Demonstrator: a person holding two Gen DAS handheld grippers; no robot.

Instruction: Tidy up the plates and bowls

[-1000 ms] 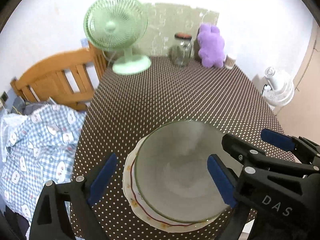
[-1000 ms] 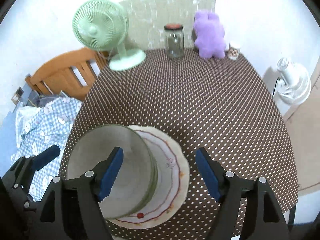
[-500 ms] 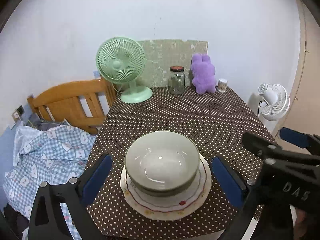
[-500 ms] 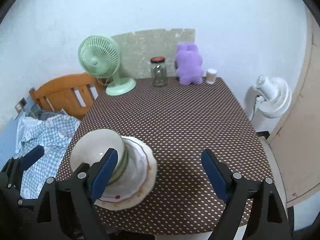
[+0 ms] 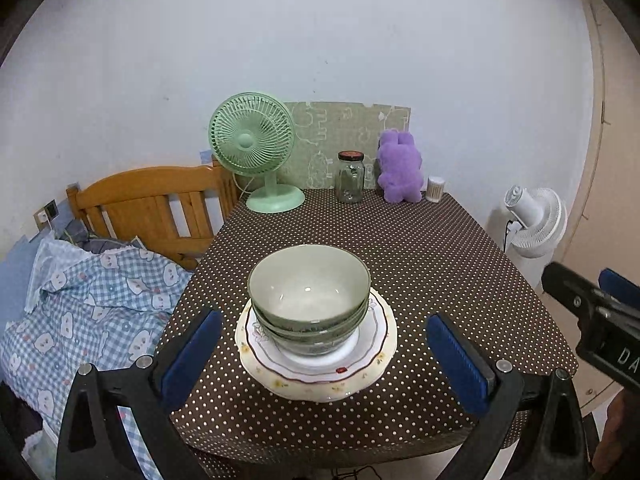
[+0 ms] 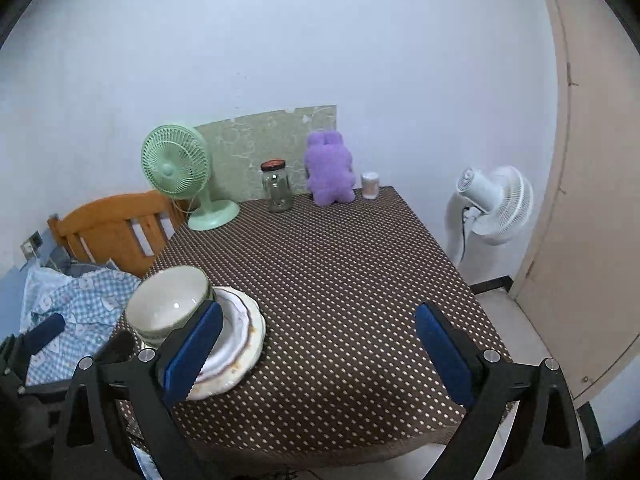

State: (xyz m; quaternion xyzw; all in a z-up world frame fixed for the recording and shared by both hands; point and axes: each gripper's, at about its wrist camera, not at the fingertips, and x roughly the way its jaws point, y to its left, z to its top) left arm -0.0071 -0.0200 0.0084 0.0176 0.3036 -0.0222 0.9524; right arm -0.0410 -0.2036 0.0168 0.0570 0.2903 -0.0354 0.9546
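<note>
While both hand-held grippers hang at the near edge, the brown dotted counter [image 5: 420,256] fills most of the room ahead, with a wooden bed [image 5: 148,204] and its blue checked bedding [image 5: 92,304] along its left side. At the far end stand a green fan [image 5: 256,148], a purple plush toy [image 5: 400,168], a glass jar [image 5: 351,178] and a small white cup [image 5: 435,189]; a white floor fan [image 6: 492,204] stands beyond the right edge. Near the front left corner sits a stack of flowered plates [image 5: 320,376], and nested green bowls [image 5: 308,288] rest upright on top, how many I can't quite tell. The left hand-held gripper [image 5: 320,354] is spread wide, its blue pads flanking the stack but clear of it, gripping nothing. The right hand-held gripper [image 6: 316,354] is opening, already wide, with bare cloth between its pads; its left pad [image 6: 194,354] overlaps the plates in view, apparently without touching.
</note>
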